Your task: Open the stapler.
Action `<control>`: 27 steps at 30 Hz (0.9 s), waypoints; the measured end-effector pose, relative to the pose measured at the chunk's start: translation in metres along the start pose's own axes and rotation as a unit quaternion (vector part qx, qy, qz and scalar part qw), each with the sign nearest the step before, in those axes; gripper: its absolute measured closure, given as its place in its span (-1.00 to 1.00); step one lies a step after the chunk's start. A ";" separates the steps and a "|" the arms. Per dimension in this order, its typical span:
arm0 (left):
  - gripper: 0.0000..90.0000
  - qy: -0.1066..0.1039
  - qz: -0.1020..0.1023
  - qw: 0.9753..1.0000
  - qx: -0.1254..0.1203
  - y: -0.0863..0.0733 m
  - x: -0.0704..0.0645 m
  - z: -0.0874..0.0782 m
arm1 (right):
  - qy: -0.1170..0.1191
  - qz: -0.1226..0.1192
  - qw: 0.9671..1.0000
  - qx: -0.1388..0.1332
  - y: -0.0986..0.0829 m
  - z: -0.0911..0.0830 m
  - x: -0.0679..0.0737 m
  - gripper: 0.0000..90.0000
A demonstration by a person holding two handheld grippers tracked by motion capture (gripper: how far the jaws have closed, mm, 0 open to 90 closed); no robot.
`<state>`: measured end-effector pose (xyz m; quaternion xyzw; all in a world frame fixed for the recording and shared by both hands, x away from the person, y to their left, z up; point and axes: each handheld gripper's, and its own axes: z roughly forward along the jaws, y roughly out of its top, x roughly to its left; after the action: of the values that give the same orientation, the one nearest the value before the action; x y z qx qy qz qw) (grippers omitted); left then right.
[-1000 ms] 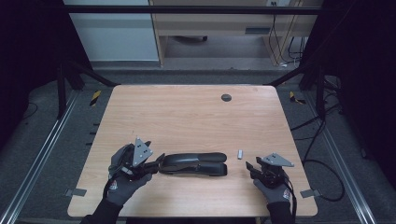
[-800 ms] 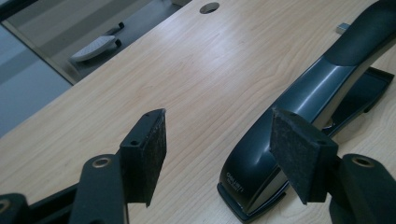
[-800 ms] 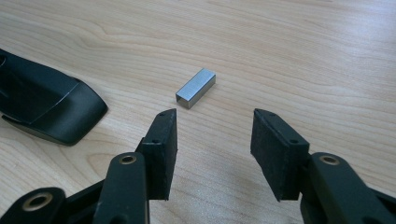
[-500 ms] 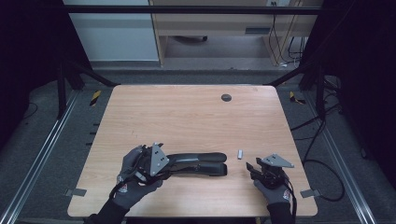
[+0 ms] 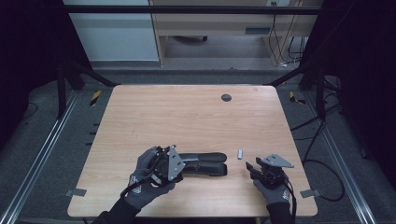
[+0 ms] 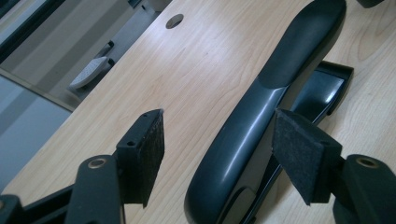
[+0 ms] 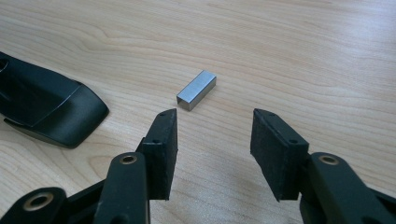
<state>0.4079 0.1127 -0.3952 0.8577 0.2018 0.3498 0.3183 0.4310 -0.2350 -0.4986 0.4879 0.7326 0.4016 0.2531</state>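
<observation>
A black stapler point(image 5: 205, 163) lies on its side near the front of the wooden table point(image 5: 187, 116), pointing right. My left gripper point(image 5: 172, 166) is at its left end; in the left gripper view the stapler point(image 6: 261, 107) runs up between the jaws, and the left gripper point(image 6: 222, 123) is open, with a gap of bare wood beside its left pad. A small silver strip of staples point(image 5: 240, 154) lies just right of the stapler. My right gripper point(image 5: 251, 168) sits open just short of the strip point(image 7: 197, 89), with nothing between its pads point(image 7: 161, 144). The stapler's tip point(image 7: 46, 107) is off to its left.
A round cable hole point(image 5: 226, 97) sits at the table's far side, also seen in the left gripper view point(image 6: 174, 20). Metal frame rails run along both table sides, and cables hang at the right point(image 5: 322, 126).
My left gripper has moved right along the front of the table until its jaws straddle the stapler's left end. The right gripper and the staple strip have stayed put.
</observation>
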 end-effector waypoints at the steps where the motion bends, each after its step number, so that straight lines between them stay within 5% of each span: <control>1: -0.24 -0.001 0.006 1.000 0.000 0.003 -0.003 0.002 | 0.000 0.000 1.000 0.000 0.000 0.000 0.000 0.15; 14: -0.27 -0.008 0.035 0.999 0.005 0.016 -0.021 0.014 | 0.001 0.000 1.000 -0.002 0.000 0.000 0.000 0.19; 27: -0.26 0.026 0.077 0.997 0.013 0.026 -0.040 0.024 | 0.001 0.003 1.000 -0.005 0.000 -0.001 -0.002 0.22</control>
<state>0.4014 0.0613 -0.4094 0.8656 0.1474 0.3926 0.2737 0.4308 -0.2368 -0.4977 0.4883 0.7297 0.4061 0.2535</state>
